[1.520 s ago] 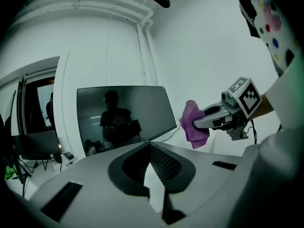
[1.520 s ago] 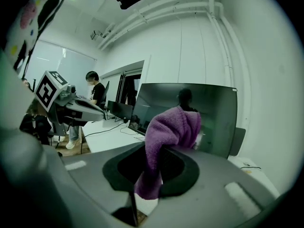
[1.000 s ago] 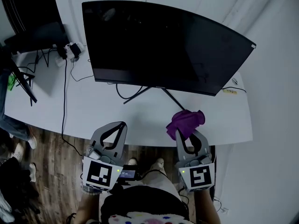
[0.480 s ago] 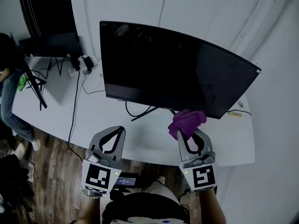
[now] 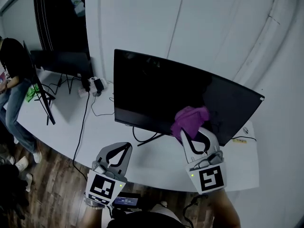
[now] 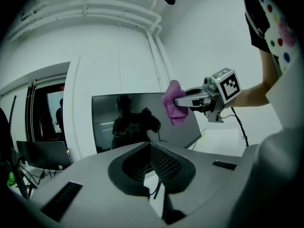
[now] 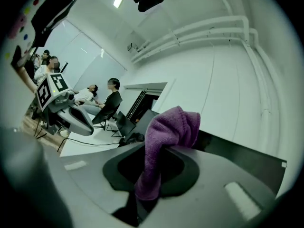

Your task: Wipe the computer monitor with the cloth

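The purple cloth (image 5: pixel 191 119) is bunched up and pinched between the jaws of the right gripper (image 5: pixel 192 133), with a fold standing up above the tips and a tail hanging down between them in the right gripper view. A second ago it hung over the counter (image 5: pixel 156 161) below the monitor's bottom edge. Now it is raised and carried forward, so that in the head view it overlaps the lower right part of the dark screen of the monitor (image 5: pixel 152 91). In the left gripper view it also sits in front of the screen's right side. Whether the cloth is already pressed against the glass or hangs just short of it is hard to tell from these angles. My reading is that the approach is about done and the wiping itself has not begun. The next move calls for light, even pressure and sweeps across the panel, since the screen stands on a thin V-shaped stand (image 5: pixel 148 140) and could rock if pushed hard. The left gripper (image 5: pixel 126 147) hangs low over the counter's near edge, well apart from the monitor, its jaws pressed together on nothing. Cables (image 5: pixel 87 122) trail from a power strip (image 5: pixel 97 86) at the left, beyond which a person (image 5: pixel 13 68) stands.
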`<state>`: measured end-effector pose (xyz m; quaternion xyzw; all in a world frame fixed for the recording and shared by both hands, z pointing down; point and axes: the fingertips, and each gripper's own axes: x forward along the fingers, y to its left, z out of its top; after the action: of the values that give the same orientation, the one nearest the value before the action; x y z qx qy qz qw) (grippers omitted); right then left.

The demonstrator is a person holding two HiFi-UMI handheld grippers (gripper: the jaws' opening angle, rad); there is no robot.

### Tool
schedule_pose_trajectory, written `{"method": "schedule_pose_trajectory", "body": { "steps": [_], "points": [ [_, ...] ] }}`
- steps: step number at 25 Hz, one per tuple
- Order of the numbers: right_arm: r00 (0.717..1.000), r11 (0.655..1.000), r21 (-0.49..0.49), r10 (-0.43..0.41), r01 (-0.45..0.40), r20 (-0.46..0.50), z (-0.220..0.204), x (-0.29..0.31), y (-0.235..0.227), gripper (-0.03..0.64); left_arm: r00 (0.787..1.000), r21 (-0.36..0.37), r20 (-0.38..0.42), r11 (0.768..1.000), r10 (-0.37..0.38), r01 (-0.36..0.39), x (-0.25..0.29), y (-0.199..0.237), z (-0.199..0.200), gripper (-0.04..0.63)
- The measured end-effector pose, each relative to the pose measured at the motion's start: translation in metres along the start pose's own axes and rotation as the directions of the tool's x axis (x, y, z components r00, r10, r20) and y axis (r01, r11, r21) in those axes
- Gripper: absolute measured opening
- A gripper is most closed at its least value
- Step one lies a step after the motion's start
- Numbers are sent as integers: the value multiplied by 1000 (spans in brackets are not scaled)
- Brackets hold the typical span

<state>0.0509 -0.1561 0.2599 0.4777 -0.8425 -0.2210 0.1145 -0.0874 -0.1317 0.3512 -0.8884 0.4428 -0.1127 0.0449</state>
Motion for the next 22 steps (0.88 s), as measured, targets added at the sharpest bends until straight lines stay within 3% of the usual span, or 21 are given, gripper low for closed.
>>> {"method": "schedule_pose_trajectory", "body": {
  "steps": [9, 22],
  "points": [
    [994, 994, -109, 34, -23, 104, 68, 54, -35, 69, 1000, -33, 4, 999, 25, -24, 1, 13, 4, 6],
    [981, 947, -322, 78, -16, 178, 144, 145, -54, 69, 998, -28, 8, 997, 66, -66, -11, 31, 5, 6]
  ]
}}
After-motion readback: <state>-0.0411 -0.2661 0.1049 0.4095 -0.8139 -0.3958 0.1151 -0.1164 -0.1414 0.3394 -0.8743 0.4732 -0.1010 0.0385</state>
